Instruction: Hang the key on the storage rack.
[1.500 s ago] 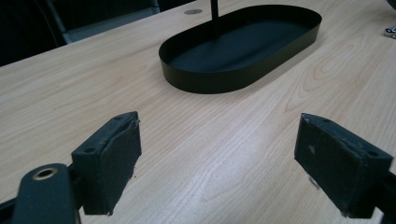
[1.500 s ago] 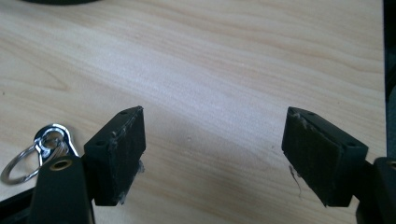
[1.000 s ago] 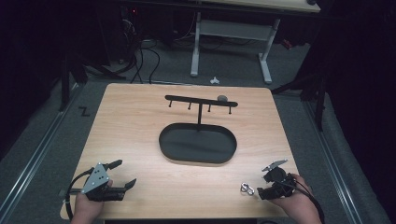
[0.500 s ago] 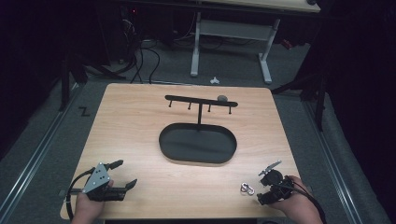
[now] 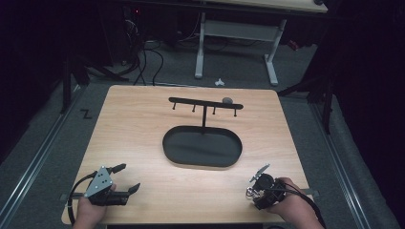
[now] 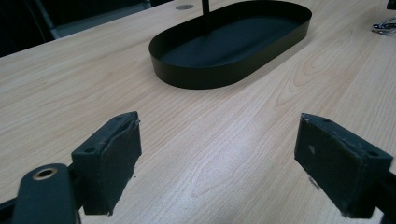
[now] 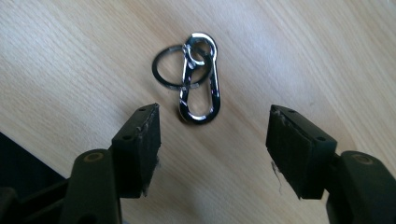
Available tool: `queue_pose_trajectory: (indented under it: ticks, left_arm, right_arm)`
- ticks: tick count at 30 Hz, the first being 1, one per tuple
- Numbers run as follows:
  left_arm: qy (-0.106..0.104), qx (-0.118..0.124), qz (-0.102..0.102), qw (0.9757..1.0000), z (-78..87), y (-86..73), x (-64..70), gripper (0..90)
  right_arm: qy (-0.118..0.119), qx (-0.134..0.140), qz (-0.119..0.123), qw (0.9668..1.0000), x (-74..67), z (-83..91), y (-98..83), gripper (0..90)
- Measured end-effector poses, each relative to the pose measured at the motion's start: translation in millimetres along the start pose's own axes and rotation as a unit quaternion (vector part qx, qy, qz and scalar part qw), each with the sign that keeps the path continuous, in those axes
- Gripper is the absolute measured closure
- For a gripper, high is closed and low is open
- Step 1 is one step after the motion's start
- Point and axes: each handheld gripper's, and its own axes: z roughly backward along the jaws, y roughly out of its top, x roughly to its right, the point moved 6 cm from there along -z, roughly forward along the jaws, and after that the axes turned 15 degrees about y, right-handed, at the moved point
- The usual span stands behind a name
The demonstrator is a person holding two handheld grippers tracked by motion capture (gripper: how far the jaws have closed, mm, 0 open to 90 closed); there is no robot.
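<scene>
A silver carabiner (image 7: pixel 200 88) with a key ring (image 7: pixel 159 74) on it lies flat on the wooden table (image 5: pixel 143 129) near the front right corner. My right gripper (image 7: pixel 215 111) points down at it, just above the wood. Its jaws have just been closing and still stand apart, with the carabiner's lower end between the fingertips and touching neither pad. In the high view the right gripper (image 5: pixel 254 190) covers most of the carabiner (image 5: pixel 249 192). My left gripper (image 5: pixel 129 176) rests open at the front left, with bare wood between the jaws of the left gripper (image 6: pixel 219 119).
A black oval tray (image 5: pixel 167 143) sits mid-table, with a black T-shaped hook rack (image 5: pixel 205 102) rising from its far side. A small grey object (image 5: pixel 228 100) lies by the rack's bar. The tray (image 6: pixel 196 77) is ahead of the left gripper.
The right gripper has slid left over the carabiner, which lay beside it before, and its jaws look narrower. The left gripper has stayed put.
</scene>
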Motion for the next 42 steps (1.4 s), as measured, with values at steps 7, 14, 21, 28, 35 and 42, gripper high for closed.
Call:
queue_pose_trajectory:
  ticks: [7, 14, 21, 28, 35, 42]
  left_arm:
    - [-0.001, 0.0, 0.001, 1.0, 0.3, 0.1, 0.0, 15.2]
    - [-0.004, -0.001, 0.0, 1.0, 0.1, -0.2, 1.0, 15.2]
    - [-0.006, -0.003, -0.001, 1.0, 0.5, -0.7, 1.6, 15.2]
    - [-0.009, -0.005, -0.001, 0.9999, 0.7, -1.4, 1.9, 15.2]
    - [-0.009, -0.006, -0.001, 0.9999, 0.9, -1.9, 2.2, 15.2]
    - [-0.01, -0.008, -0.001, 0.9999, 0.8, -2.4, 2.4, 15.2]
  right_arm:
    - [0.0, -0.003, 0.016, 0.9999, -4.0, -6.6, 9.4, 41.7]
    - [-0.011, 0.013, 0.028, 0.9995, -4.7, -5.9, 18.0, 53.6]
    - [-0.008, 0.027, 0.028, 0.9992, -2.6, -1.8, 23.6, 67.5]
    - [-0.002, 0.041, 0.009, 0.9991, 3.4, 1.0, 23.6, 75.4]
    - [0.013, 0.038, 0.013, 0.9991, 1.7, 0.6, 26.0, 81.8]
    - [0.007, 0.048, 0.005, 0.9988, 1.8, 1.1, 30.0, 88.3]
